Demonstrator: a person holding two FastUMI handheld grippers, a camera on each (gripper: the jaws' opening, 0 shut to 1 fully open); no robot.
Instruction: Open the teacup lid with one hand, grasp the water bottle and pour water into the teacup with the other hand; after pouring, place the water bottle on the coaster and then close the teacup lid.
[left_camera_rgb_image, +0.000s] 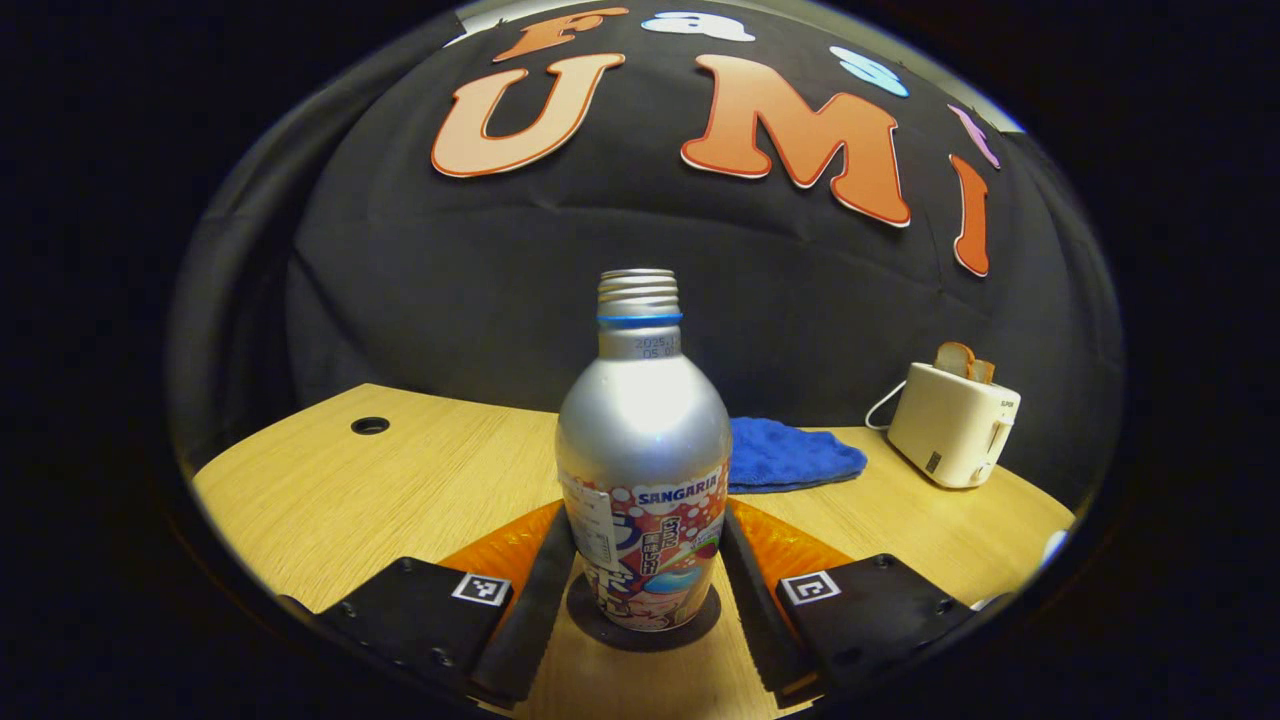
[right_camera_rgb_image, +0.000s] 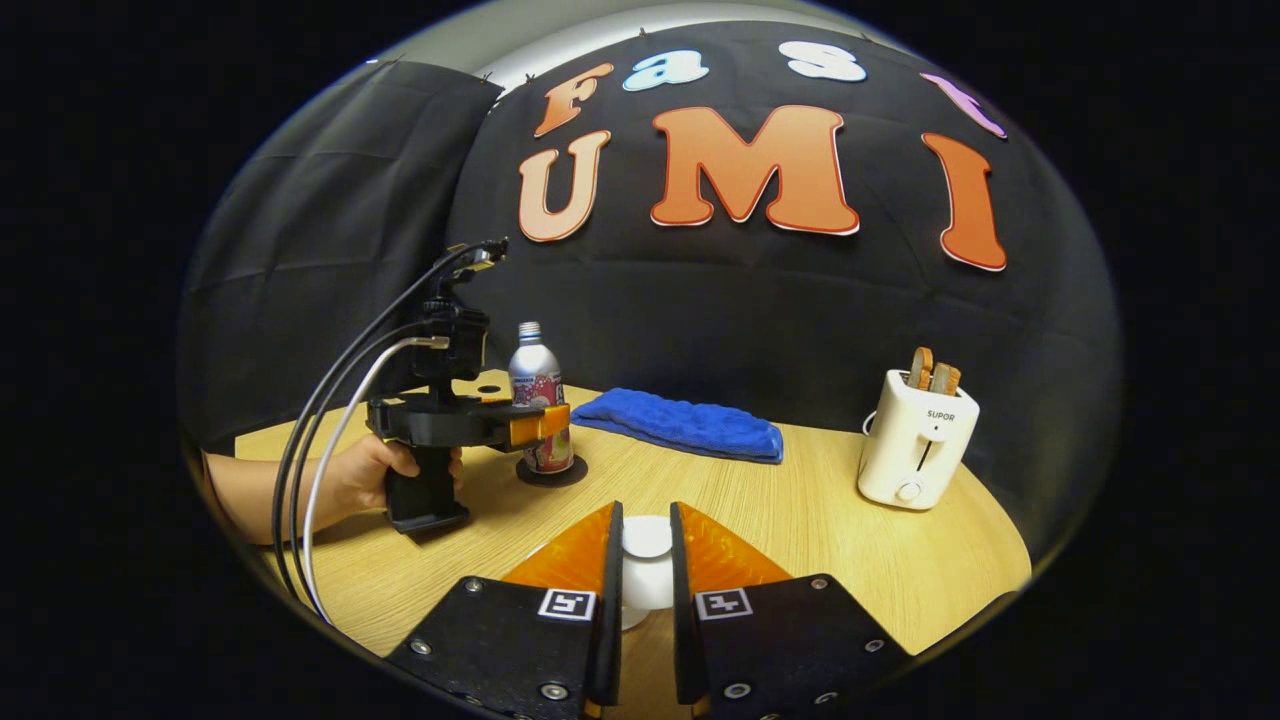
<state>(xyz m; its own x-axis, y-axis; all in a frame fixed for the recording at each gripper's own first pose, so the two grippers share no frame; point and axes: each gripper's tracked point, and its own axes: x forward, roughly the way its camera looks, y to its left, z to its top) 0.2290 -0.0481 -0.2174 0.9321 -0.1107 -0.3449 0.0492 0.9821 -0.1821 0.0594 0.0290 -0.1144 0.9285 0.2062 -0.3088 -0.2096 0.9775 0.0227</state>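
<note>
Silver metal of the bottle (left_camera_rgb_image: 643, 470) is seen between the fingers of the left gripper (left_camera_rgb_image: 645, 580), which stand close against its lower sides; whether both press on it cannot be told. The bottle is upright, uncapped, and set on the dark round coaster (left_camera_rgb_image: 700, 622) on the wooden table (left_camera_rgb_image: 400, 480). In the right gripper view the same gripper (right_camera_rgb_image: 545, 425) is held by a hand (right_camera_rgb_image: 365, 475) at the bottle (right_camera_rgb_image: 537, 400). The right gripper (right_camera_rgb_image: 645, 560) is closed narrowly about the white knob of the lid (right_camera_rgb_image: 647, 540); the cup beneath is mostly hidden by the fingers. Behind the bottle a blue cloth (right_camera_rgb_image: 680, 422) lies on the table, and a white toaster (right_camera_rgb_image: 915, 440) holding bread stands well to the right.
</note>
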